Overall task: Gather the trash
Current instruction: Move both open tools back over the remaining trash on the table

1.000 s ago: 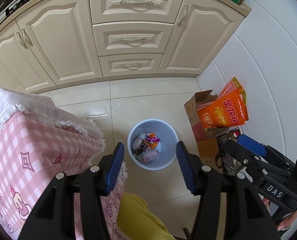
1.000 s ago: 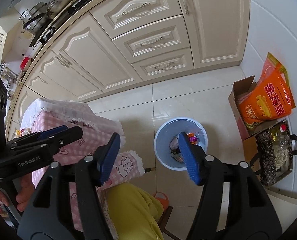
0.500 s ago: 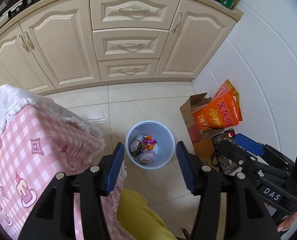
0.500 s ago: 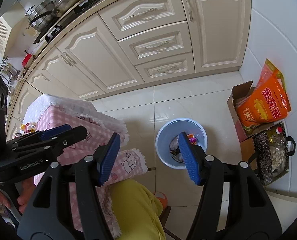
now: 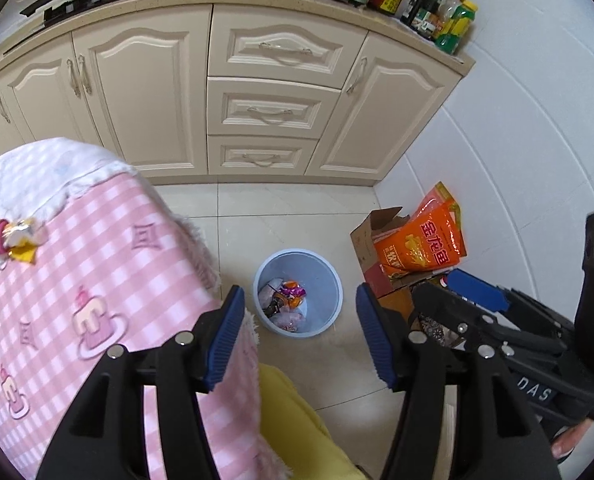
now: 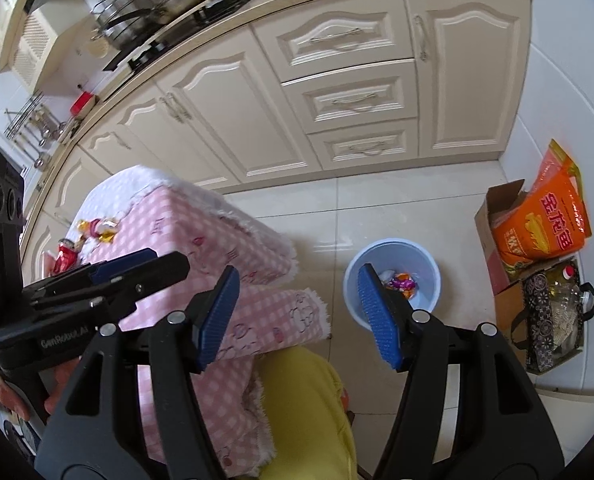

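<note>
A light blue trash bin [image 5: 329,280] stands on the tiled floor with several wrappers [image 5: 291,292] inside; it also shows in the right wrist view [image 6: 429,268]. My left gripper [image 5: 299,336] is open and empty, high above the bin. My right gripper [image 6: 301,316] is open and empty, above the table corner and the bin. A gold and pink wrapper [image 5: 11,238] lies on the pink checked tablecloth [image 5: 97,280]; the right wrist view shows that wrapper [image 6: 97,230] and a red wrapper [image 6: 66,256] on the table.
Cream kitchen cabinets [image 5: 265,108] line the far wall. A cardboard box [image 5: 373,240] with an orange bag [image 5: 421,244] and a patterned bag [image 6: 553,316] stand by the right wall. The person's yellow-clad leg [image 5: 297,428] is below the grippers.
Both grippers have risen and tilted back, so the bin looks smaller and the countertop and tabletop have come into view. Both stay open.
</note>
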The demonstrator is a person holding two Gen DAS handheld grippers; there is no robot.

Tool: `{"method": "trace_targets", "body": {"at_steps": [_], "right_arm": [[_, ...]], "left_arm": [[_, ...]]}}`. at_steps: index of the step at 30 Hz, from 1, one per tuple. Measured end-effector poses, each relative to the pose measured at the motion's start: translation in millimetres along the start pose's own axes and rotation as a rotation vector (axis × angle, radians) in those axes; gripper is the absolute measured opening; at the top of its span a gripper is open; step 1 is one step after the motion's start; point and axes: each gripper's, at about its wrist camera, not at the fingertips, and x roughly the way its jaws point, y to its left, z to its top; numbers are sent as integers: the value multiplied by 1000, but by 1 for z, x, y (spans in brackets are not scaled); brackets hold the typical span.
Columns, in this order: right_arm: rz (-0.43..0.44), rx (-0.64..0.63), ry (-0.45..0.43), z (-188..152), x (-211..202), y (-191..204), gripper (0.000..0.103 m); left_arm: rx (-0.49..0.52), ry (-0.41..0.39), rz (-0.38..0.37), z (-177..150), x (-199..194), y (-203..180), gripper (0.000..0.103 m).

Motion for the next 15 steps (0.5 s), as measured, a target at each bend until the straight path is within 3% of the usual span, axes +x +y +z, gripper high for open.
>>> {"method": "trace_targets", "body": {"at_steps": [15], "right_arm": [[28,-124,34,-30,10,98,71]], "left_arm": [[-87,-69,20,-50,-63,88,61]]}}
